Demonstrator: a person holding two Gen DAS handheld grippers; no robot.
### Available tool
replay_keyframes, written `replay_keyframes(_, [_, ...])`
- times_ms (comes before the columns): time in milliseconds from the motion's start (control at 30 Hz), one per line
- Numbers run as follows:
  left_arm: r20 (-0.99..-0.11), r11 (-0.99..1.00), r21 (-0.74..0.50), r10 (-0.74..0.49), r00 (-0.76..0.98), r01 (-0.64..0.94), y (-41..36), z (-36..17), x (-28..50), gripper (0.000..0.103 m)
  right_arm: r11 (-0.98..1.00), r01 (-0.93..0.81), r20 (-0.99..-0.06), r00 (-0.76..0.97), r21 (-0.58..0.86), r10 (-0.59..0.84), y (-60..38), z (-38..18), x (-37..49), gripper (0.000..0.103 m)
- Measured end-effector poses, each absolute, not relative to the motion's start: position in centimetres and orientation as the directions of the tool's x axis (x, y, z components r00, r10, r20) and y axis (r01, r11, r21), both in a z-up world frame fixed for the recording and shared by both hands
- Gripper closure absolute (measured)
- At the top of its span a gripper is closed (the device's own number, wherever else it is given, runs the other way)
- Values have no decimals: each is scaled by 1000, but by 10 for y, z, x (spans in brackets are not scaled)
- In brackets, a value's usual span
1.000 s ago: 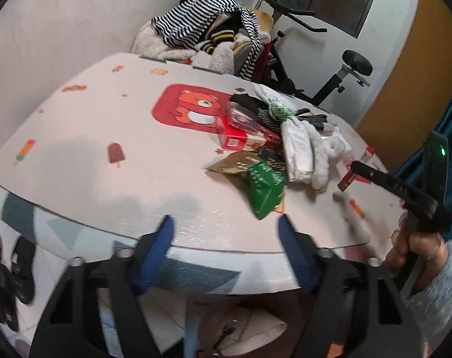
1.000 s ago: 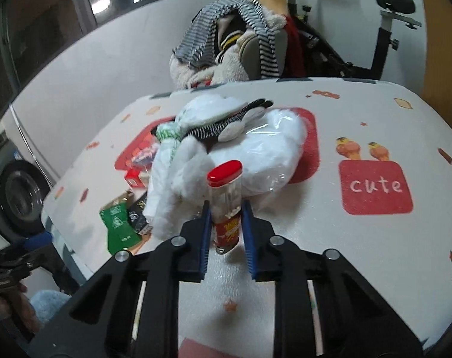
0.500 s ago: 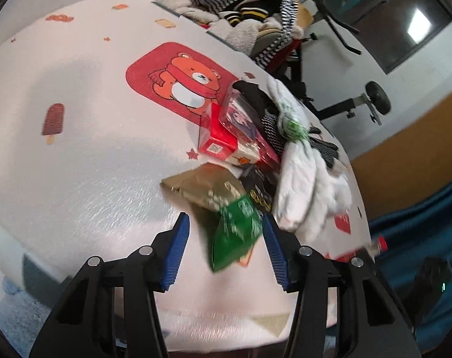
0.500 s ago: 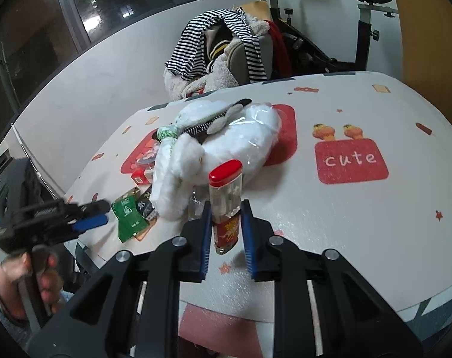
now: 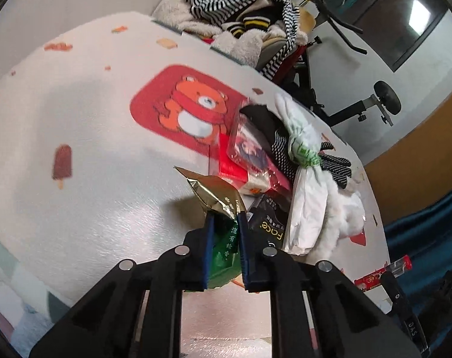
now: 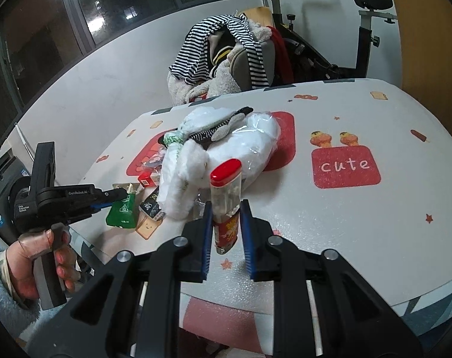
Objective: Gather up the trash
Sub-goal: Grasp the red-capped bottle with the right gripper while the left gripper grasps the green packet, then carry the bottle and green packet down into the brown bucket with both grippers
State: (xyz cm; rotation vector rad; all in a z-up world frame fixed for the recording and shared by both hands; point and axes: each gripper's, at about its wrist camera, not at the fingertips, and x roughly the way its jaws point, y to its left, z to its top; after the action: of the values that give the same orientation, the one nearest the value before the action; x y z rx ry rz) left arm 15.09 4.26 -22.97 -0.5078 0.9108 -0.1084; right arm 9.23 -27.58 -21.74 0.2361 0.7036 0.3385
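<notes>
The left gripper (image 5: 224,226) has just been closing, and its blue pads now pinch the green wrapper (image 5: 223,252) at the near left edge of the table (image 5: 91,179). A gold foil packet (image 5: 217,195) rises just beyond the fingertips; whether it is caught in the same pinch cannot be told. The grip sits on the wrapper's upper end, probably so that the flat film can be peeled up from the surface rather than scraped along it.

The right gripper (image 6: 226,211) is clamped on the red-capped tube (image 6: 226,197), which stands upright between the pads, base clear of the tabletop (the cap rides above the fingertips). Holding it by the lower body keeps the cap up and the contents in.

Remaining litter lies in a cluster toward the table's left side: a black sachet (image 5: 267,223), a red box (image 5: 235,170) under a clear blister pack, and a white plastic bag (image 6: 244,149) knotted with green, draped by a striped glove (image 6: 217,129). The pile is packed tightly, so each piece is best drawn outward from the rim of the cluster.

A striped garment (image 6: 223,47) heaped on a chair beyond the far edge is judged not to be trash.
</notes>
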Motion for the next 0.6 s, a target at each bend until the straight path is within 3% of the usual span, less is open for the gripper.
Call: replay_keyframes(600, [-663,899,-436,-357,658,48,37,-178,104,89,925,-243,-582,723,291,373,-272,-194,67,87])
